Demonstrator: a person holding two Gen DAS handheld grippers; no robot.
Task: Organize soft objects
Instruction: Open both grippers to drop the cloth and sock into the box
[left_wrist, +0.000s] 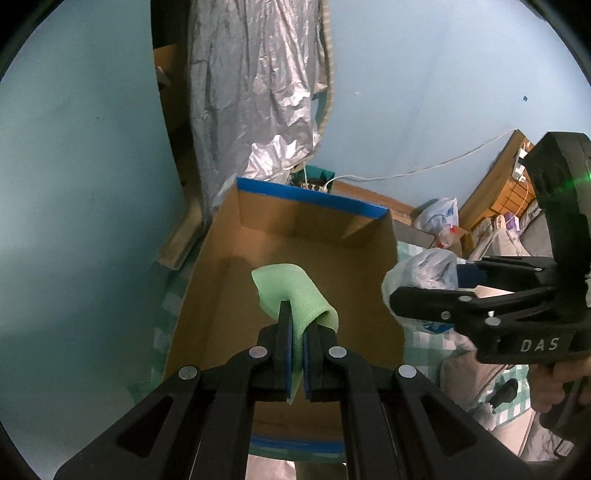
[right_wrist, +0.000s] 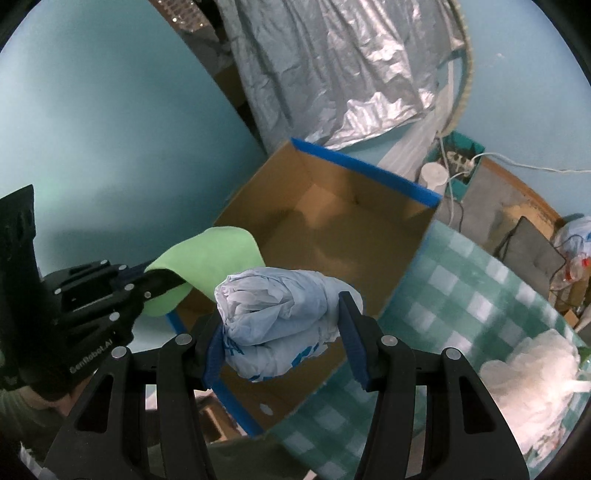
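My left gripper (left_wrist: 298, 325) is shut on a folded green foam sheet (left_wrist: 291, 291) and holds it above the open cardboard box (left_wrist: 317, 225) with blue-taped rims. The sheet also shows in the right wrist view (right_wrist: 207, 258). My right gripper (right_wrist: 282, 325) is shut on a crumpled pale blue plastic bag (right_wrist: 280, 314) and holds it over the box's near right corner (right_wrist: 354, 236). In the left wrist view the right gripper (left_wrist: 424, 291) and its bag (left_wrist: 424, 273) sit just right of the box. The box floor that shows is bare.
A green-checked cloth (right_wrist: 461, 295) covers the surface right of the box, with a white crumpled bag (right_wrist: 532, 369) on it. A silver crinkled sheet (left_wrist: 255, 92) hangs behind the box. A power strip with white cables (right_wrist: 461, 162) lies at the back right. Blue walls surround.
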